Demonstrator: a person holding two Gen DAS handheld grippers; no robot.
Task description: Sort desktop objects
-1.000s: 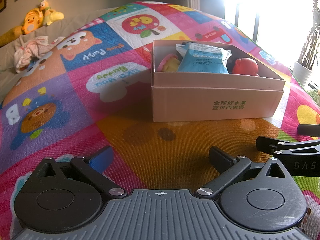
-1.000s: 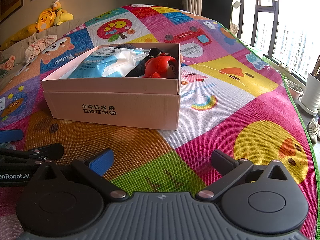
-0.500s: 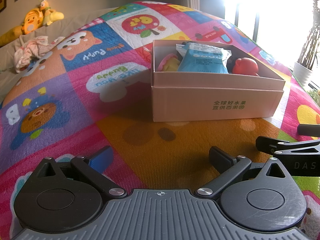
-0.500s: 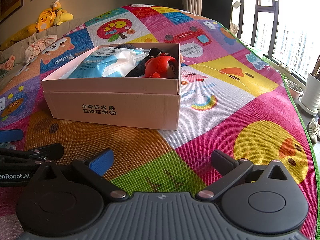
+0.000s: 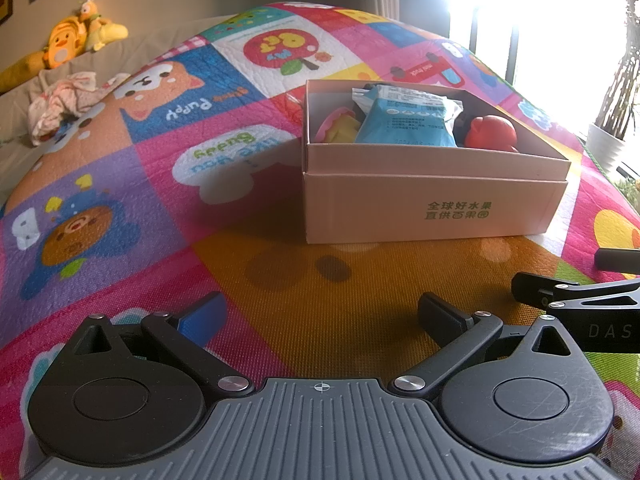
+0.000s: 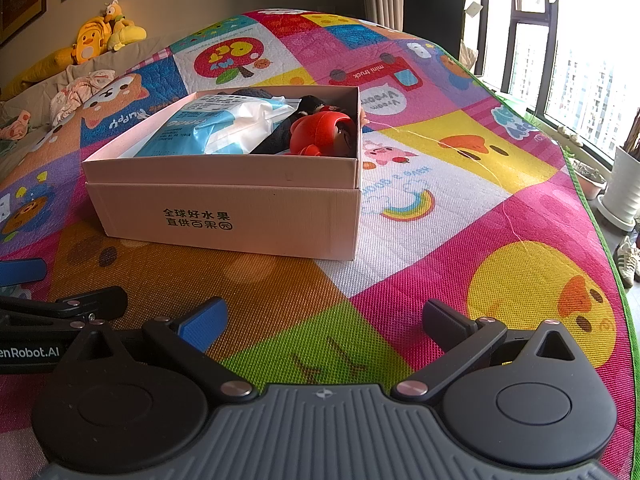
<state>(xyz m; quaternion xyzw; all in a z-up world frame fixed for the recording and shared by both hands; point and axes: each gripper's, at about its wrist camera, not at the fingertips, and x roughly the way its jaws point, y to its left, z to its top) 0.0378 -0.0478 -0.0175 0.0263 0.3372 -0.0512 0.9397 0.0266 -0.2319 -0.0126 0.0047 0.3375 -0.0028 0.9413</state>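
Observation:
A pale cardboard box [image 5: 432, 212] with green print stands on the colourful play mat; it also shows in the right wrist view [image 6: 224, 216]. Inside lie a blue and white packet [image 5: 404, 120], a red toy figure [image 5: 490, 132], a pink and yellow item [image 5: 336, 130] and a dark soft item [image 6: 280, 136]. My left gripper [image 5: 320, 316] is open and empty, low over the mat in front of the box. My right gripper [image 6: 324, 320] is open and empty, beside the left one, in front of the box's right corner.
The play mat [image 6: 460, 184] covers the surface; its green edge [image 6: 600, 216] runs along the right, with floor, shoes and a white plant pot [image 6: 624, 192] beyond. A sofa with yellow plush toys [image 5: 68, 44] and crumpled cloth [image 5: 64, 100] lies at the far left.

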